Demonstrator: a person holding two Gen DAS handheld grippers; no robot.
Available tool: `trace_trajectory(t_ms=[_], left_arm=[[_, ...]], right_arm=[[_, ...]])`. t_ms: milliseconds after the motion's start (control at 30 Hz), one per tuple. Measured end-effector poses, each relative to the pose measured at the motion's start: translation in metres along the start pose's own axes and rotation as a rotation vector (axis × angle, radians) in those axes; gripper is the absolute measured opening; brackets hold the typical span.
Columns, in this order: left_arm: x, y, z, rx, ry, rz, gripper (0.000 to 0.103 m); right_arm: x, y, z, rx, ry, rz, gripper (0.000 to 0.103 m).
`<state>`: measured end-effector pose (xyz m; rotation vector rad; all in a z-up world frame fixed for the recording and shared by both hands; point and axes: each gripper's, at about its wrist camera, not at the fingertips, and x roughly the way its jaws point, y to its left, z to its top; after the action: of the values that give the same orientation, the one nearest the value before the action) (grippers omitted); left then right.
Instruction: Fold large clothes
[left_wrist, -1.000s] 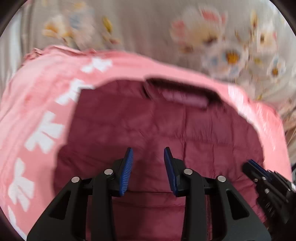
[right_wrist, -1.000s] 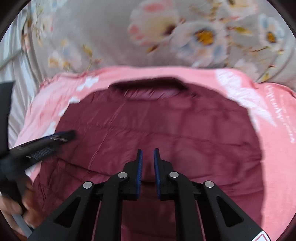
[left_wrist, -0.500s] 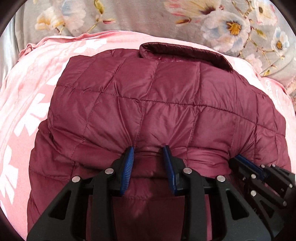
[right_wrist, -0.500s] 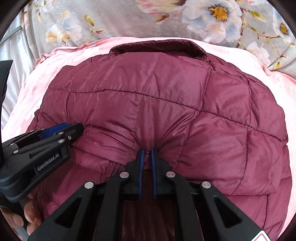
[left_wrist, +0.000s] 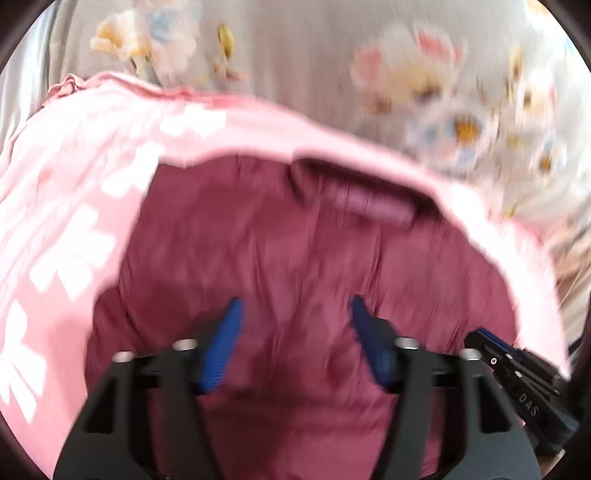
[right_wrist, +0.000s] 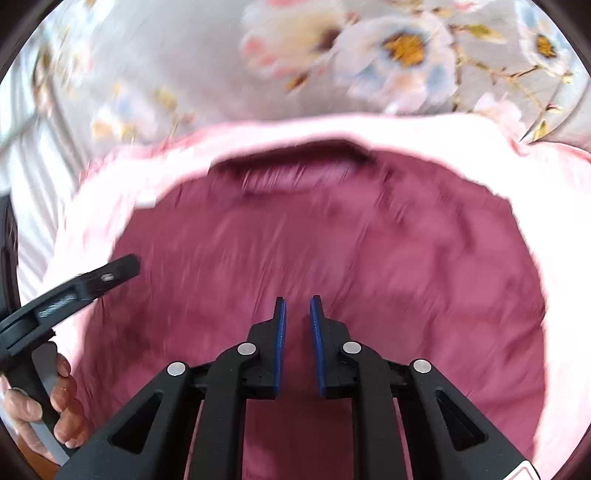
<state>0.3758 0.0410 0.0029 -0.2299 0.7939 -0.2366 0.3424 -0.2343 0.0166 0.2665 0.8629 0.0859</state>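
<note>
The maroon quilted jacket (left_wrist: 295, 266) lies flat on a pink blanket (left_wrist: 74, 192) spread over a floral bedsheet (left_wrist: 295, 48), its collar (right_wrist: 295, 166) toward the blanket's far edge. The left gripper (left_wrist: 295, 314) has just been opening, jaws wide apart with nothing clamped. The right gripper (right_wrist: 297, 306) has just been opening too, showing a narrow empty gap.

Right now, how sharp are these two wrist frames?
Left wrist: heavy motion blur smears the maroon jacket and floral sheet. Right wrist: jacket blurred too, but the right tongs stay crisp; fisheye bends the edges in both.
</note>
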Motion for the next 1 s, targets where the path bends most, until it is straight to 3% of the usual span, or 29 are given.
trace_trajectory(t_ms=[100,200,433,600,867,933,1000], left_arm=[[0.006,-0.002,0.039,-0.050,-0.009,-0.045,0.069],[0.029,-0.008,0.067,-0.084,0.038,-0.065,0.069],[0.098,-0.012,0.082,-0.163,0.180,-0.055,0.069],[0.132,-0.004,0.074,-0.227,0.226,-0.046,0.069],[0.138,-0.005,0.058,-0.134,0.223,-0.023,0.069],[0.140,-0.006,0.054,-0.121,0.216,-0.017,0.069],[0.140,-0.007,0.053,-0.117,0.210,-0.012,0.069]], right_arm=[[0.015,-0.024,0.041,0.101,-0.005,0.020,0.015],[0.040,-0.040,0.069,0.152,0.013,0.005,0.015],[0.095,-0.062,0.098,0.194,0.063,-0.050,0.026],[0.120,-0.058,0.087,0.146,0.153,-0.057,0.026],[0.109,-0.043,0.043,0.043,0.217,-0.006,0.026],[0.111,-0.046,0.045,0.067,0.210,0.018,0.027],[0.113,-0.058,0.052,0.169,0.200,0.092,0.034]])
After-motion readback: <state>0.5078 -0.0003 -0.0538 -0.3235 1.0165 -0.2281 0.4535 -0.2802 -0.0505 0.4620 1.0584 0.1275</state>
